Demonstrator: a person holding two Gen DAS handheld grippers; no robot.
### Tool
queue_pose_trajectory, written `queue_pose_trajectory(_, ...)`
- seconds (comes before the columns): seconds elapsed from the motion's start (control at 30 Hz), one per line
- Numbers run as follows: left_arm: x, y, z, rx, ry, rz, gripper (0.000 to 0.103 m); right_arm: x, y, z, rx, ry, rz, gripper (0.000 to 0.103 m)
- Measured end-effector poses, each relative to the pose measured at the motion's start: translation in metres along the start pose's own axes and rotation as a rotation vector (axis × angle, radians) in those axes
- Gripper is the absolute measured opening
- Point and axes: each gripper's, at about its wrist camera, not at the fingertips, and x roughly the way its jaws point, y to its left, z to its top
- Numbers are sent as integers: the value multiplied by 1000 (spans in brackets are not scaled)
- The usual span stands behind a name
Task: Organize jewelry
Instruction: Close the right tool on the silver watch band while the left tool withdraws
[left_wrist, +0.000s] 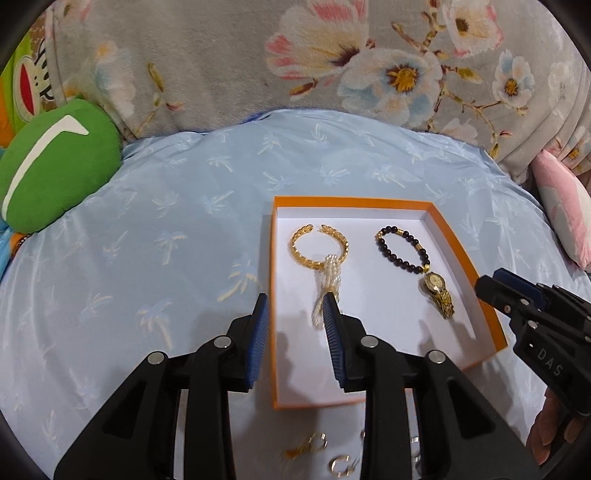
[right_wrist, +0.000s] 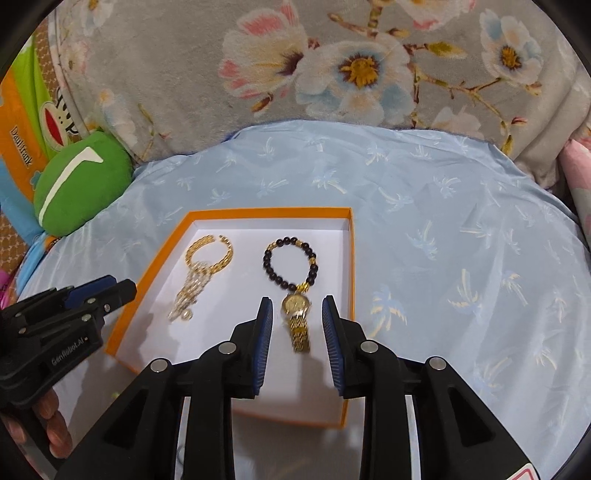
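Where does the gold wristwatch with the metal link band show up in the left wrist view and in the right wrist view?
Left wrist view: gold wristwatch lies right of centre in the shallow orange-rimmed white box, below the dark round-bead bracelet.
Right wrist view: the watch sits low centre, seen between the right gripper fingers, untouched.
Shared landmark: the dark bracelet, just above the watch in both.

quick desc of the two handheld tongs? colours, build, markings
Both tongs match: matte black angular plastic bodies, two fingers each lined with blue ribbed pads, round silver fasteners at the linkage joints. Left tongs carry white "GenRobot.AI" lettering on the side; right tongs show "DAS". No cables or sleeves visible.
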Motion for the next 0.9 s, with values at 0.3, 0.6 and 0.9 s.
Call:
queue_pose_trajectory(0.3, -38, 12, -49, -20, 31, 29, 30, -45, 22, -60, -15, 40, 37, 31)
queue_pose_trajectory(0.6, -42, 19, -93, -68, 108, 18, 31, -50, 47, -104, -48, 111, 64, 32)
queue_pose_trajectory(0.9, -48, 20, -110, -65, 111, 58, 42, -50, 52, -111, -50, 119, 56, 32)
